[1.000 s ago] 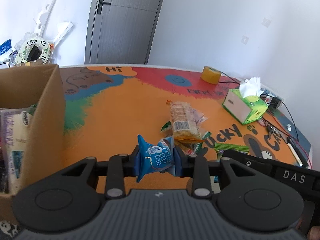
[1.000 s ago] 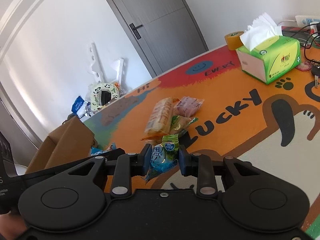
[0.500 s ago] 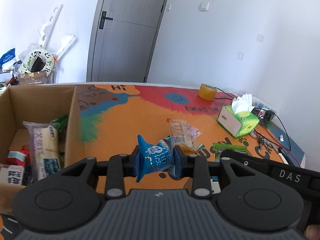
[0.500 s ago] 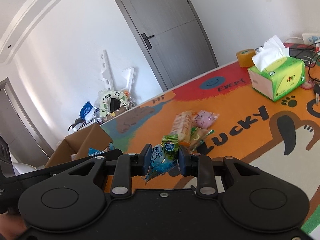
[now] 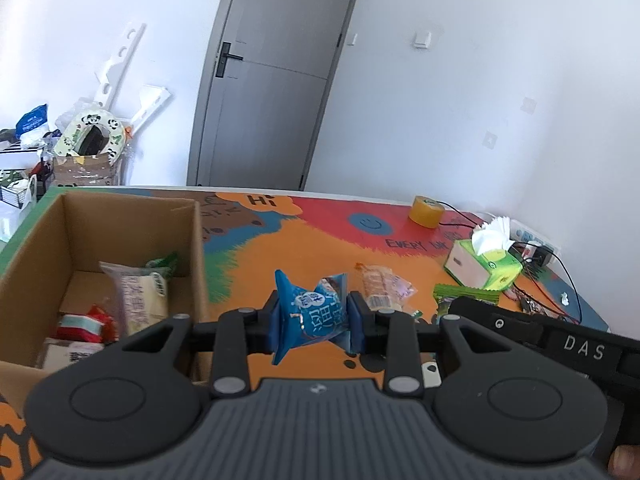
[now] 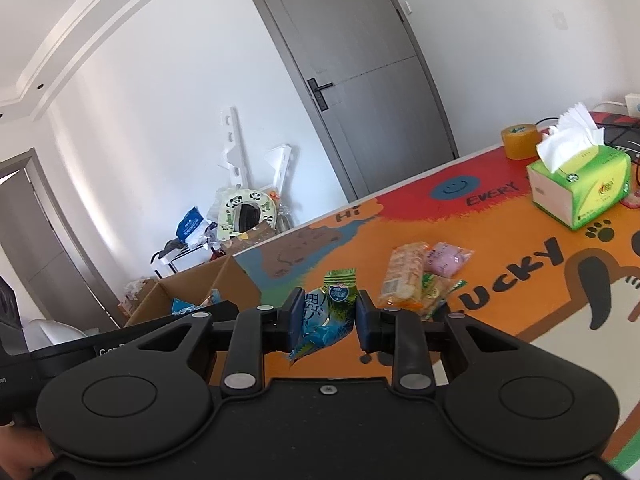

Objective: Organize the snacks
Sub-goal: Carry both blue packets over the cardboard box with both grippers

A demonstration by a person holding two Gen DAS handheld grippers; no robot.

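Clearly crumpled blue snack packet (image 5: 316,316), white lettering, puffy, corners flared, green-blue packet (image 6: 326,322)

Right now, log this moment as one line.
left gripper: shut on blue packet | right gripper: shut on green packet | box: partly filled

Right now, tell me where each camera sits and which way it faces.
Left wrist: rides the left hand-held gripper, facing past its blue snack packet to the cardboard box, table and door; a fingertip shows at the lower right.
Right wrist: rides the right hand-held gripper, facing past its green-blue snack packet across the mat; a hand shows at the lower left.
Shared: box, loose snacks, tissue box, tape roll, grey door.
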